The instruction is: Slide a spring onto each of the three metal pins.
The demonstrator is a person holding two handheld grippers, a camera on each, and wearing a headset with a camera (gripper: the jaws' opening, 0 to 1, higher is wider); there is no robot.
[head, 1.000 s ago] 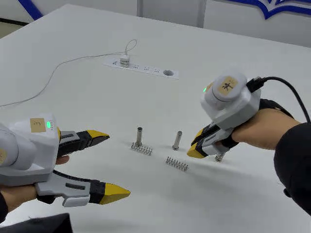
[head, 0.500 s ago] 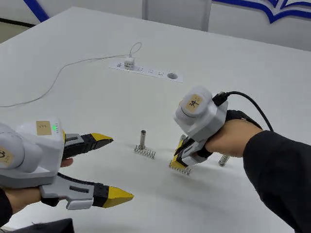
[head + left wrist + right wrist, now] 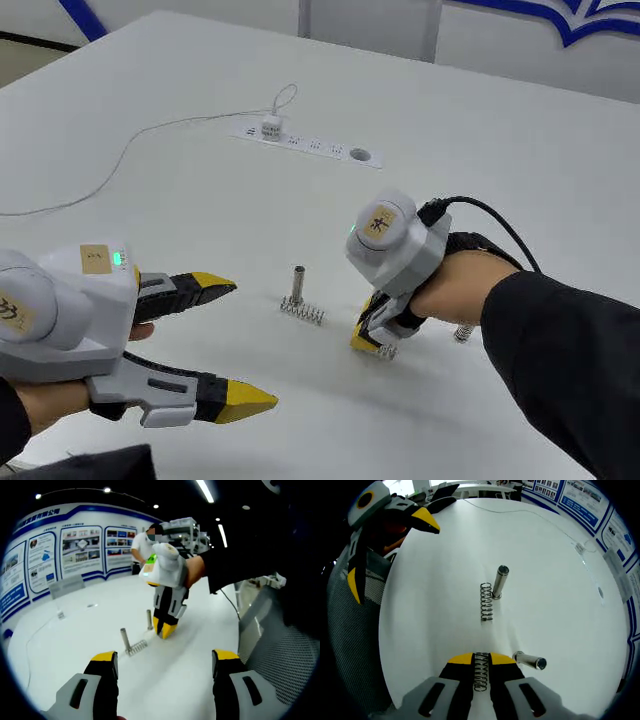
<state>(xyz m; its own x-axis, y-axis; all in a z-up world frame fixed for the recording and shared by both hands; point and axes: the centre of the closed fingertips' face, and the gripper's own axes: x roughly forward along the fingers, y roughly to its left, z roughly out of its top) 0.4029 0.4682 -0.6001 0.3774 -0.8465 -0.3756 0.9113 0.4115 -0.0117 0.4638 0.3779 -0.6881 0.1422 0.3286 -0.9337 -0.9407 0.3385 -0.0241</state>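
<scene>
A small coiled steel spring [image 3: 481,672], well clear of the edges of the worktop [image 3: 180,190], is pinched by the near-closed right tool [image 3: 481,659], to be aligned over the short steel pin [image 3: 530,661] alongside; the left tool [image 3: 245,345] is held wide open.

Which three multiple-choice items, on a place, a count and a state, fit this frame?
1. Where does the loose spring lie?
A. beside the base of an upright pin
B. inside a box
C. slid onto a pin

2. How many metal pins show in the right gripper view?
A. one
B. two
C. four

3. How is the right gripper?
A. wide open, holding nothing
B. shut on a pin
C. shut on a second spring

Answers: 1 A, it lies flat next to that pin's foot. 2 B, the upright pin and a nearer pin by the fingers. 3 C, its yellow-tipped fingers pinch the coil.
</scene>
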